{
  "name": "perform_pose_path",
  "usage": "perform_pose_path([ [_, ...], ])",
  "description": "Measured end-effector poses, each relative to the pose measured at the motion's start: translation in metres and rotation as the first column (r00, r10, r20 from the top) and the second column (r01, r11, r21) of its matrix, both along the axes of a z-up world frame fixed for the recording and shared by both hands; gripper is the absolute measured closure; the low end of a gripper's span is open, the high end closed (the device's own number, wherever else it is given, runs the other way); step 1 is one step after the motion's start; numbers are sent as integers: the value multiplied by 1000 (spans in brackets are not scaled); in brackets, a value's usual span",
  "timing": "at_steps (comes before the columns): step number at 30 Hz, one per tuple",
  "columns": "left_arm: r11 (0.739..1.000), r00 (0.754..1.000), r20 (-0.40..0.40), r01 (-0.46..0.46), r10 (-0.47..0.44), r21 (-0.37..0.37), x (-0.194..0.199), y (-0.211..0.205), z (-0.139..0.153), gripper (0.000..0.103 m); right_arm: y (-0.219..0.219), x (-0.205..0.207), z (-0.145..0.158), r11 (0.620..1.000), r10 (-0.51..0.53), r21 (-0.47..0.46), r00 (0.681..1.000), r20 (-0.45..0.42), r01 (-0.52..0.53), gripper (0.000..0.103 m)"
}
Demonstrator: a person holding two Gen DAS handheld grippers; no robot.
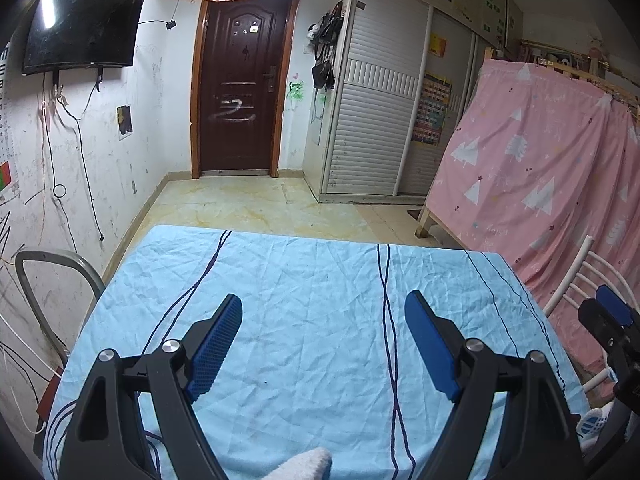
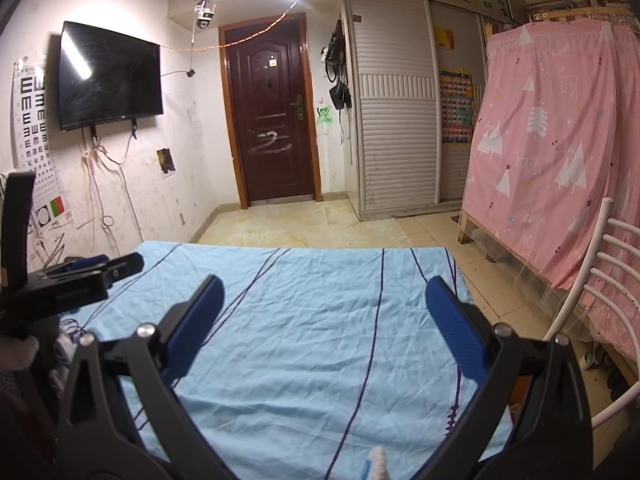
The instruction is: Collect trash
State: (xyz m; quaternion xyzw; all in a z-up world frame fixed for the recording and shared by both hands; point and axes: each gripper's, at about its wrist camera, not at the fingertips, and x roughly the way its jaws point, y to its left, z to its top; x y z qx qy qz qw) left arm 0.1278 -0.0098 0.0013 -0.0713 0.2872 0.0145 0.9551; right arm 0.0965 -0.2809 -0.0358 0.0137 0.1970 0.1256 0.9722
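A table under a wrinkled light-blue cloth [image 1: 304,288] with dark wavy lines fills the lower half of both views [image 2: 320,312]. No trash shows on the cloth. My left gripper [image 1: 323,308] is open and empty above the near part of the table. My right gripper [image 2: 325,296] is open and empty above the table too. The right gripper's tip shows at the right edge of the left wrist view [image 1: 612,312]. The left gripper shows at the left of the right wrist view [image 2: 92,272]. A white fuzzy bit [image 1: 308,464] pokes in at the bottom edge.
A white metal chair [image 2: 600,280] stands at the table's right, a grey chair [image 1: 52,280] at its left. A frame draped in pink cloth [image 1: 540,168] stands right. A brown door [image 1: 240,80], a wardrobe [image 1: 376,92] and a wall TV [image 1: 84,20] lie beyond the tiled floor [image 1: 256,204].
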Motion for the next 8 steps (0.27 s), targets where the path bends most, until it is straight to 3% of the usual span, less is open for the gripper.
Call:
perform_pose_path([
  [8, 1000, 1000, -5, -11, 11, -6, 1, 2, -1, 29, 0, 0, 0, 1000, 1, 0, 1000, 0, -1, 6],
])
